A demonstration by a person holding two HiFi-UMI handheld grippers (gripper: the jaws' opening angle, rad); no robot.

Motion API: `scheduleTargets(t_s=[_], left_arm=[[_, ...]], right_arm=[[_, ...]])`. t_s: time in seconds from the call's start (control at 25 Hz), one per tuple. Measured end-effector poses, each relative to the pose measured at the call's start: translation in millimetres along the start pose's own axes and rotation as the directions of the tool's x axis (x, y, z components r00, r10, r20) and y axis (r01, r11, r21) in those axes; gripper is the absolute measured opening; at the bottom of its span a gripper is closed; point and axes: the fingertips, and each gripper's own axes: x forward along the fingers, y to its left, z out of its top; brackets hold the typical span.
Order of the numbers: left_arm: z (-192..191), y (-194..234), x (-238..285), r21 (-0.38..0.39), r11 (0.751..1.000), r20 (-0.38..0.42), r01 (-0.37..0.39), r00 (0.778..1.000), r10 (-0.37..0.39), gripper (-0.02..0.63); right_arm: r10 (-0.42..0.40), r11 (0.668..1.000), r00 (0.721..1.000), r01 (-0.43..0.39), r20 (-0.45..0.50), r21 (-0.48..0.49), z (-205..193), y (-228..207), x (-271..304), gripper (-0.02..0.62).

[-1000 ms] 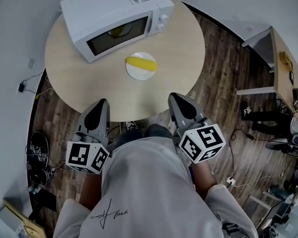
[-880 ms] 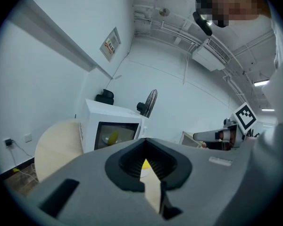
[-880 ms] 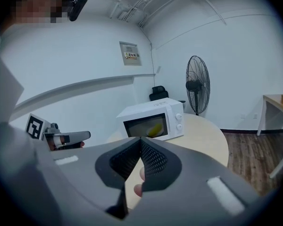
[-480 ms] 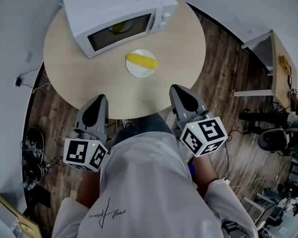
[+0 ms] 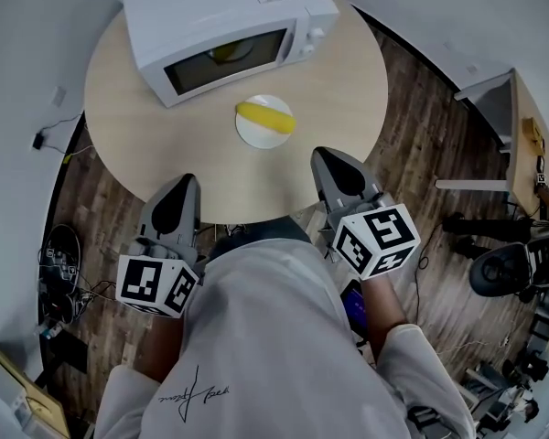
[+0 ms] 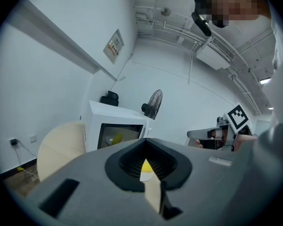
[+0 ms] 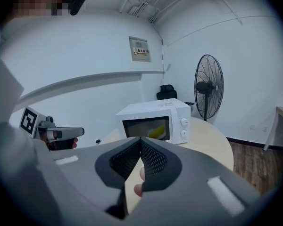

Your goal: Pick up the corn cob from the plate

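Your left gripper (image 5: 185, 185) hangs over the near edge of the round table (image 5: 146, 144), on the left side of your body. Its jaws are drawn together to a point and nothing is gripped. The left gripper view confirms this: the pad tips meet, leaving only a thin wedge of gap lower down. Through that wedge you catch the corn cob (image 6: 146, 164) on its plate (image 6: 146, 175). Your right gripper (image 5: 323, 156) is at the near right edge of the table, likewise closed and empty. In the right gripper view the ribbed pads press tip to tip. Two small pale shapes show in the gap below them, and you cannot tell what they are. Each gripper carries its marker cube (image 5: 375, 239) at the near end, close to your chest. From the head view, the corn cob (image 5: 263, 115) lies yellow across the white plate (image 5: 261, 138), untouched, toward the middle of the table. It is well apart from both grippers, far of them and between their lines. Just beyond the plate stands a white microwave (image 5: 220, 12) with its door shut and a yellow item (image 5: 221, 53) visible behind the glass. A standing fan (image 7: 208, 88) is at the far right, on the wooden floor (image 5: 421, 135).
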Motion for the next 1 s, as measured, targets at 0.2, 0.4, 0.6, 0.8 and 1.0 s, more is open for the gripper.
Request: scheduleTargets(t_s=[0.2,0.4,0.6,0.8,1.0], left_arm=[[1,0,8,-0.001,1.000,-0.005,-0.021,1.000,0.021,-0.002],[2,0,16,-0.001,0.999,-0.011,-0.044,0.999,0.044,0.000],[0,2,20,-0.006,0.998,-0.016,-0.070,0.997,0.070,-0.001],[-4,-2,23,-0.005,0.997,-0.029,-0.078,0.997,0.078,0.000],[-7,-4,25,-0.007,0.996,-0.033,-0.088,0.996,0.087,0.000]], right_arm=[[0.031,1.000,0.999,-0.031,-0.027,-0.003,-1,-11,16,0.014],[0.039,0.999,0.998,-0.040,-0.057,-0.019,-4,-25,33,0.015],[0.073,0.996,0.993,-0.077,-0.094,-0.044,-8,-32,51,0.023],[0.101,0.992,0.987,-0.109,-0.124,-0.058,-12,-37,61,0.029],[0.108,0.990,0.980,-0.122,-0.168,-0.072,-22,-43,71,0.043]])
